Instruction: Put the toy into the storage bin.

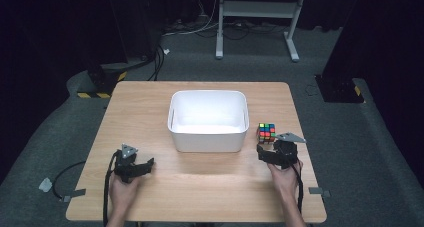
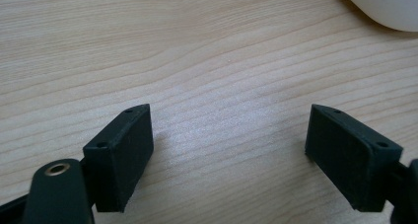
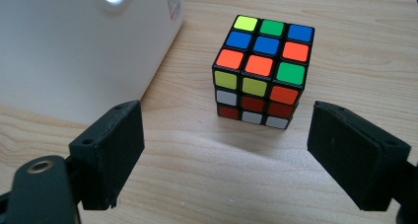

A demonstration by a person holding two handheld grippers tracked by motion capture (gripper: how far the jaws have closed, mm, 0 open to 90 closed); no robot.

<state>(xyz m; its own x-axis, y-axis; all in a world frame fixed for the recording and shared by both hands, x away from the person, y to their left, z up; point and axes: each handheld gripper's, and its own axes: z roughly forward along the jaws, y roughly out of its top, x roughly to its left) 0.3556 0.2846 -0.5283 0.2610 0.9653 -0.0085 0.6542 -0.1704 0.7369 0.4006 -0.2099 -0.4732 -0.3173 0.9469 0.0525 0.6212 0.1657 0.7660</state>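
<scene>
Right gripper point(image 3: 224, 155): jaws wide apart, nothing between them, lined up on the puzzle cube point(image 3: 262, 71), which stands just ahead on the table point(image 1: 150, 102) near its right edge, close beside the white bin point(image 1: 208, 121) but apart from it. Left gripper point(image 2: 229, 150): jaws likewise apart over bare wood near the front-left corner, a corner of the bin ahead. The bin appears empty, though glare on its floor limits certainty. Assessment: work barely begun; the cube is ungrasped, with closing, lifting and presumably placing in the bin outstanding.
</scene>
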